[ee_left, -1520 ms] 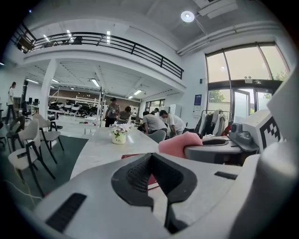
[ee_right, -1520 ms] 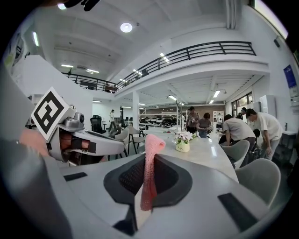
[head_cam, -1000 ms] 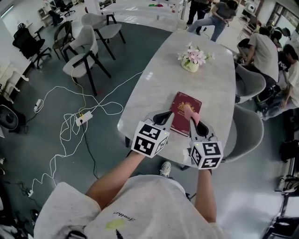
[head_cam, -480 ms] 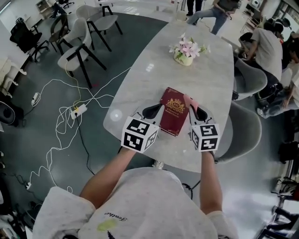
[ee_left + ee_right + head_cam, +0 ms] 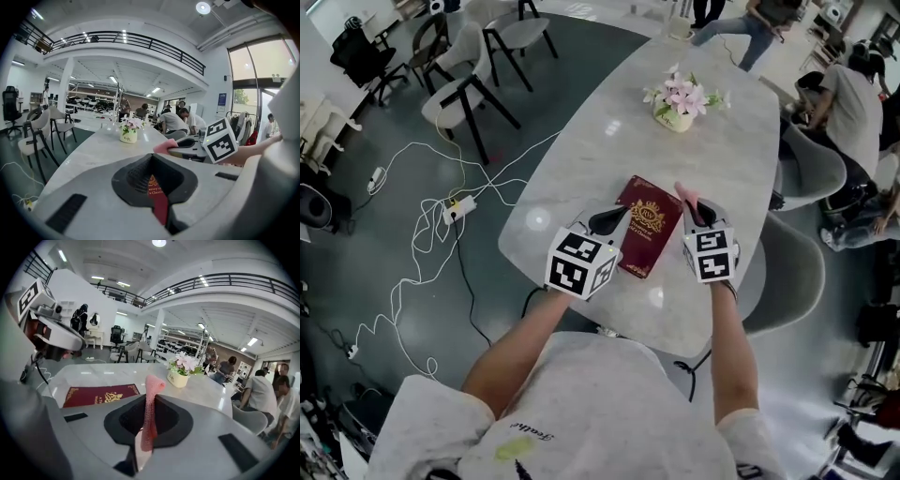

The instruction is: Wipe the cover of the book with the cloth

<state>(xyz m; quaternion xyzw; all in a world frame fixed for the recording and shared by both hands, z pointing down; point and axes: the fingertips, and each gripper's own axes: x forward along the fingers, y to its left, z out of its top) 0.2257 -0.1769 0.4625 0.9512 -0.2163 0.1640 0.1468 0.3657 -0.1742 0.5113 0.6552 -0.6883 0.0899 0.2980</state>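
left gripper [image 5: 609,221] sits at the left edge of the book [image 5: 645,227], jaws basically together with nothing pinched, just red cover showing through the slit. the book lies flat on the table [image 5: 581,159] between both tools. right gripper [image 5: 694,208] is clamped on the pink cloth [image 5: 682,193]. a second ago that cloth was on the cover, now it's off past the right edge. guessing one pass is done.

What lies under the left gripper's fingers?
The red book: its cover shows through the slit between the left gripper's shut fingers. The part beneath them is covered, so contact can't be judged.
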